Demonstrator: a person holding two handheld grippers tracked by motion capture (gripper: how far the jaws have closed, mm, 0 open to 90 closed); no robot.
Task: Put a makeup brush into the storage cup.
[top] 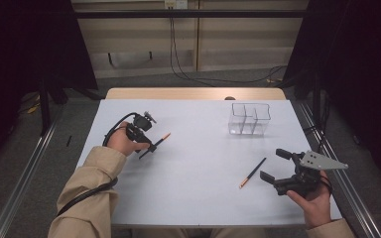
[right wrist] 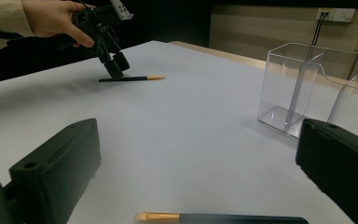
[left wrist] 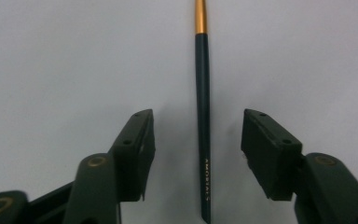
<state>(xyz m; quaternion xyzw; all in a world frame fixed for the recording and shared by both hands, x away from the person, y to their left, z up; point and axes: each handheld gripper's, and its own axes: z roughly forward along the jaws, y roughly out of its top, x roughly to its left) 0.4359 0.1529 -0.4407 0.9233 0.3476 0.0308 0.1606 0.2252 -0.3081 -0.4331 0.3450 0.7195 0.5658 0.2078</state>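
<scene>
A dark-handled brush with a gold ferrule [top: 155,144] lies on the white table [top: 198,198] at the left. My left gripper [top: 149,146] points down over it. In the left gripper view its handle [left wrist: 203,116] runs between the two jaws, with a gap on each side, so the left gripper [left wrist: 198,116] is open around it. A second brush like it [top: 252,172] lies at the right. Just right of that one, my right gripper [top: 274,165] is held level with its jaws wide open and nothing between them. The right gripper view has this brush [right wrist: 223,218] at its bottom edge.
A clear plastic organiser with compartments [top: 249,119] stands empty at the back right of the table, also seen close ahead in the right gripper view [right wrist: 307,88]. Cables trail on the floor beyond the table's wooden far edge [top: 193,93].
</scene>
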